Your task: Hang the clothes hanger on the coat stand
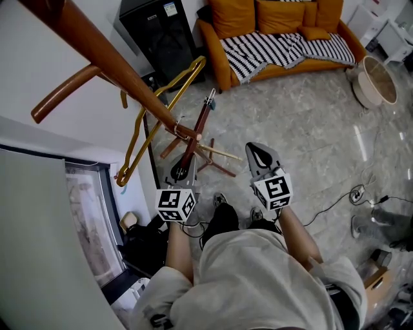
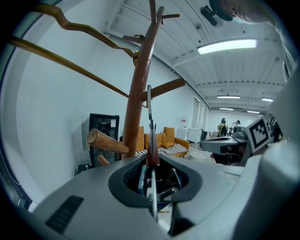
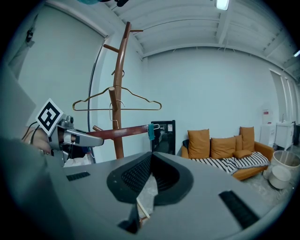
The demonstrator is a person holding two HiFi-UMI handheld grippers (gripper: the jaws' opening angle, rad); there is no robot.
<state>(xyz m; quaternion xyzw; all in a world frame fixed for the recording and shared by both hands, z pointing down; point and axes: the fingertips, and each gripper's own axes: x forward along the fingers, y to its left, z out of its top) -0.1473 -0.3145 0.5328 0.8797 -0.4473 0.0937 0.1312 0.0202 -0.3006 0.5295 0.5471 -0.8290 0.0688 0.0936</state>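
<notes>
A dark red wooden hanger [image 1: 199, 129] with a metal clip at its far end sticks up from my left gripper [image 1: 182, 169], which is shut on its lower end. It stands close beside the wooden coat stand [image 1: 110, 55], just right of the pole; whether they touch I cannot tell. In the left gripper view the hanger [image 2: 150, 122] runs edge-on from the jaws in front of the pole [image 2: 139, 84]. A gold wire hanger [image 1: 151, 119] hangs on the stand. My right gripper [image 1: 253, 149] is shut and empty, further right. From the right gripper view the red hanger [image 3: 123, 131] lies level across the pole [image 3: 117, 89].
The stand's legs [image 1: 216, 155] spread on the grey floor by my feet. An orange sofa [image 1: 277, 19] with a striped throw lines the far wall, beside a black cabinet [image 1: 158, 32]. A round basket [image 1: 377, 80] and floor cables [image 1: 355, 193] lie to the right.
</notes>
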